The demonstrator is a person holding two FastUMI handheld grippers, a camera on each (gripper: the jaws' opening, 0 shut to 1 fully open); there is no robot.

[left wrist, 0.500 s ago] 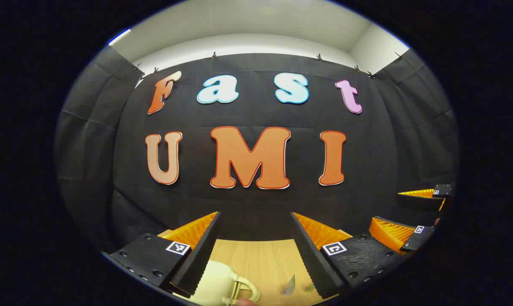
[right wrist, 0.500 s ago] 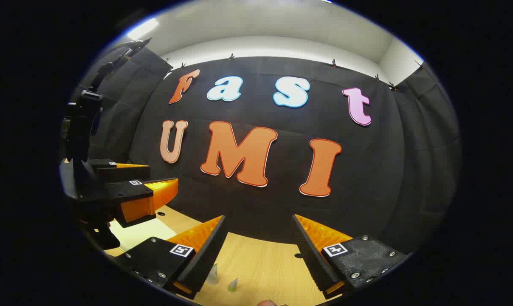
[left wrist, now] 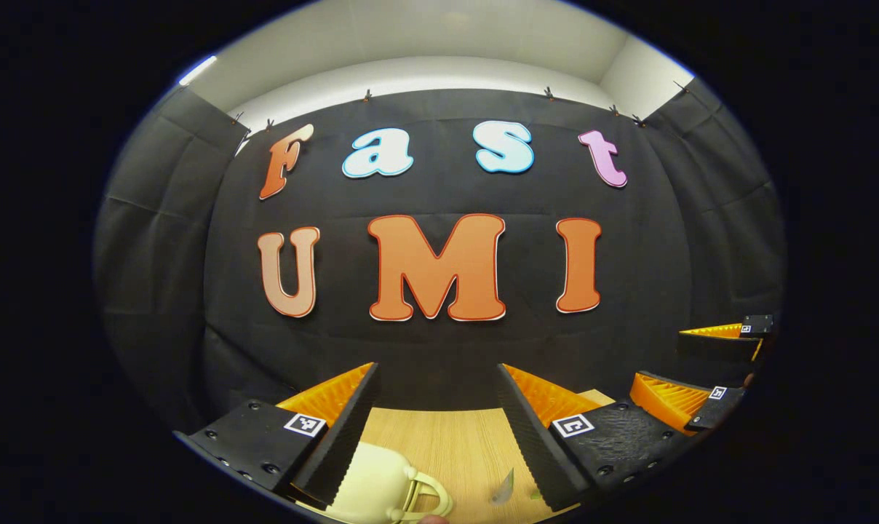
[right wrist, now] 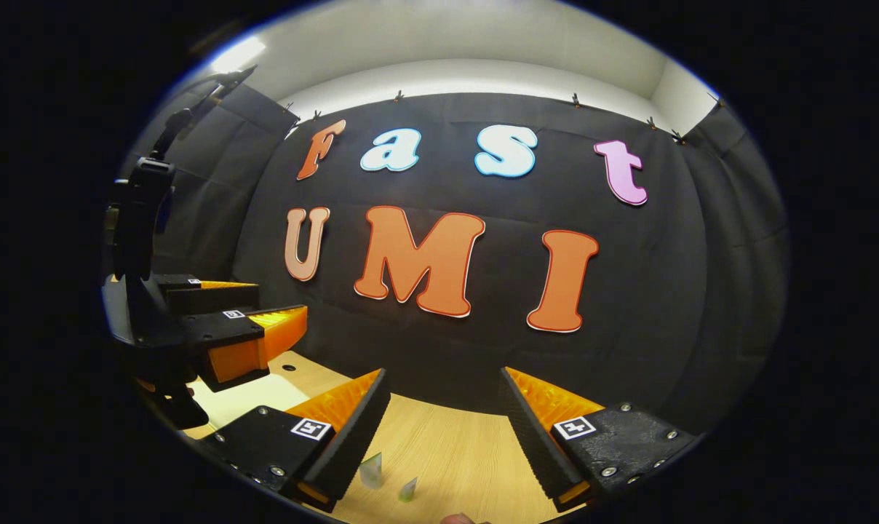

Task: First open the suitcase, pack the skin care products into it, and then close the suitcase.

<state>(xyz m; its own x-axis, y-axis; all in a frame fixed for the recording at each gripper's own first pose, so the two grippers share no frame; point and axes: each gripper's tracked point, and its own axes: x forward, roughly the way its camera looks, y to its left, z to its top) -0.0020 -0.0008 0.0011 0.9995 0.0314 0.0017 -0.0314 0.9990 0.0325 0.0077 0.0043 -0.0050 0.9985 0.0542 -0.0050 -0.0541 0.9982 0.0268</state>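
Note:
In the left gripper view my left gripper [left wrist: 436, 393] stands open above the wooden table [left wrist: 447, 444], nothing between its fingers. Below it a cream suitcase [left wrist: 370, 487] with a handle [left wrist: 428, 498] lies at the bottom edge, partly hidden by the left finger. Two small pointed skin care tubes [left wrist: 503, 489] stand on the table near the right finger. In the right gripper view my right gripper [right wrist: 443, 400] is open and empty, the tubes [right wrist: 372, 469] just below its left finger. The left gripper [right wrist: 214, 327] shows there at the left, over the pale suitcase [right wrist: 243, 397].
The black booth wall [left wrist: 439, 342] closes the far side of the table. The right gripper [left wrist: 709, 371] appears at the right edge of the left gripper view. A fingertip [right wrist: 458, 518] shows at the bottom edge of the right gripper view.
Both views have tipped slightly downward and shifted; the suitcase and tubes sit a little higher in view. Both grippers stay open.

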